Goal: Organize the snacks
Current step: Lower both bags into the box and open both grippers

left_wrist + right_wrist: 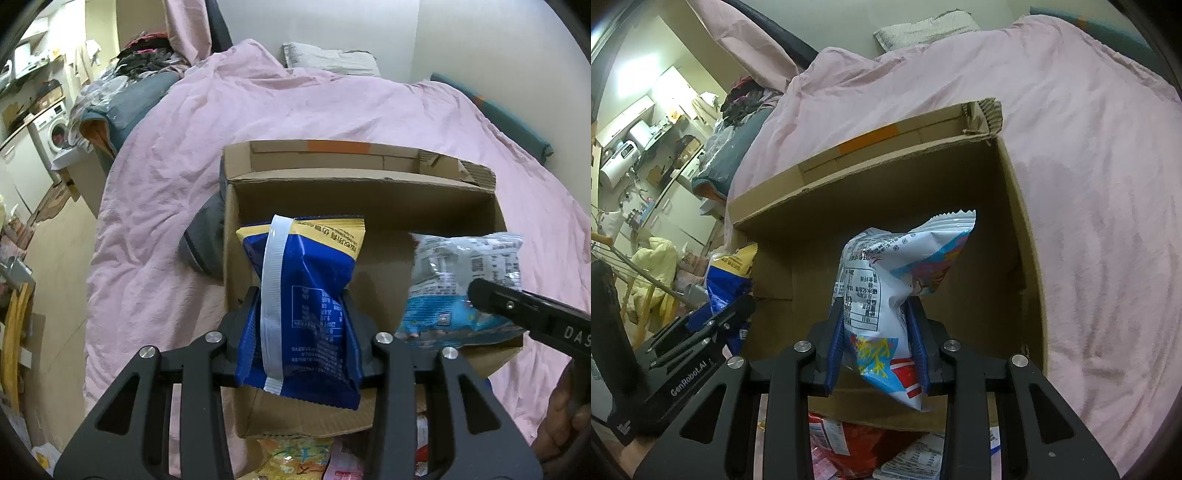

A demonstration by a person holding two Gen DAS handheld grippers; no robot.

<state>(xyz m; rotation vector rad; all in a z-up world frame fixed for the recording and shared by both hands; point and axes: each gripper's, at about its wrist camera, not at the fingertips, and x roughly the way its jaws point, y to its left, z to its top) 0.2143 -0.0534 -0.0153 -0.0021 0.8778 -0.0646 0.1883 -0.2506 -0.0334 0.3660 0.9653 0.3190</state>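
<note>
My left gripper (301, 306) is shut on a blue and yellow snack bag (310, 295) and holds it over the open cardboard box (354, 192) on the bed. My right gripper (875, 310) is shut on a white and light-blue snack bag (886, 280), also held over the box (1015, 240). In the left wrist view the white bag (461, 280) and the right gripper's finger (517, 306) show at the right. In the right wrist view the blue bag (727, 280) and the left gripper body (698, 339) show at the left.
The box rests on a pink duvet (258, 110) covering the bed. More snack packets lie below the near box edge: a yellow one (295, 458) and a red one (849, 443). A washing machine (51, 133) and cluttered shelves stand at the far left.
</note>
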